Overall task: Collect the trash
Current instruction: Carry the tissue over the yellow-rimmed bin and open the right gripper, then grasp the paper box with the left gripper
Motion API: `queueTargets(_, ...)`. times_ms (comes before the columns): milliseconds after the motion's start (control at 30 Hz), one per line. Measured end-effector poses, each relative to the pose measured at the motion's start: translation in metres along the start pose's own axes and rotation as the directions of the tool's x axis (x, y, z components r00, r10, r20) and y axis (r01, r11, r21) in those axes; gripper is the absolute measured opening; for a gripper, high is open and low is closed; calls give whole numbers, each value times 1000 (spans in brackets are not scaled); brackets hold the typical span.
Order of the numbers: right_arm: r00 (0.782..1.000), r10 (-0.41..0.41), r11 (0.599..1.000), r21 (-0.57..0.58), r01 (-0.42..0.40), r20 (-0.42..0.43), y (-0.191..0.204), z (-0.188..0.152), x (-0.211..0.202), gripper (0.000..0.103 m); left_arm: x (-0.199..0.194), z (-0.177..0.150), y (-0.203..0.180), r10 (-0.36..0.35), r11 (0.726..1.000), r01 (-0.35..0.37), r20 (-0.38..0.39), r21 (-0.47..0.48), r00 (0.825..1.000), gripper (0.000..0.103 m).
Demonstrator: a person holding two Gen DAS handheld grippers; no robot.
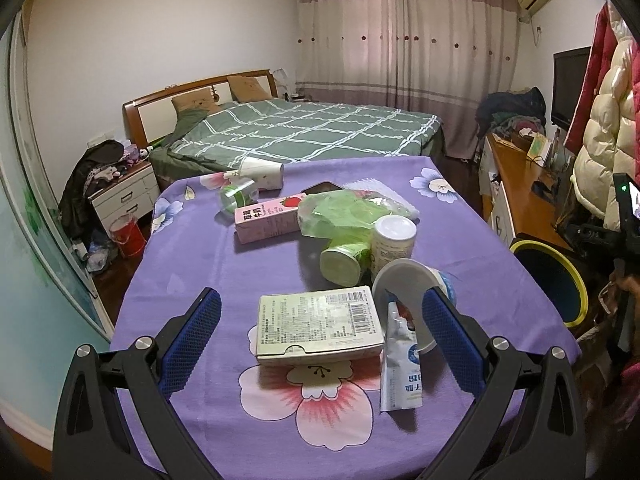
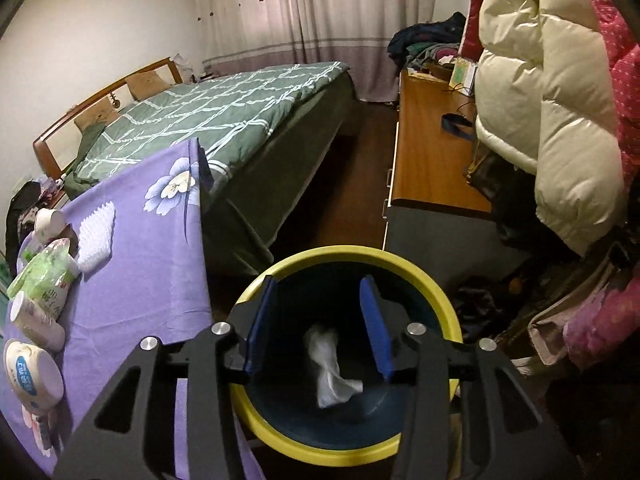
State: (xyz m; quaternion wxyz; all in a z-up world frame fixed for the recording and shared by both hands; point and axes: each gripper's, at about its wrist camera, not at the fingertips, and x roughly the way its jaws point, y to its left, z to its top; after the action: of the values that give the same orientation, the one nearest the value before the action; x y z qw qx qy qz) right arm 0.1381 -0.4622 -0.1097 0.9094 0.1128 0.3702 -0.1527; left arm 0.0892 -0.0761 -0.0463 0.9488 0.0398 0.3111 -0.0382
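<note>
Right claw (image 2: 318,330), jaws parted and empty at lower centre, hangs above the yellow-rimmed dark round bin (image 2: 416,268) so the crumpled white tissue (image 2: 330,368) drops inside.

Purple flower-print cloth covers the bench (image 1: 208,248). Near edge: a flat cream cardboard box (image 1: 320,322), a crumpled white-and-blue pouch (image 1: 402,364) just right of it. Further back, a pink strawberry milk carton (image 1: 268,220), a green plastic bag (image 1: 348,212), and a tipped white paper cup (image 1: 262,174) at the far end.
</note>
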Motion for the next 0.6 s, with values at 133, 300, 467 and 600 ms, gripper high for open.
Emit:
queueTargets(133,1000,19,1000,-5,-19,22,5,-3,-11,52,11,-4,-4,-21,1000,21,-30,3,999,99)
queueTargets(300,999,45,999,-18,-45,15,15,-9,-14,52,30,-11,-16,-89,996,90,-80,8,993,99)
queueTargets(467,998,65,998,-24,-65,-3,22,-13,-11,52,40,-14,-12,-81,997,82,-88,8,993,99)
queueTargets(600,997,71,997,-31,-72,-9,29,-15,-9,52,59,-20,9,-31,999,29,-131,-17,991,99)
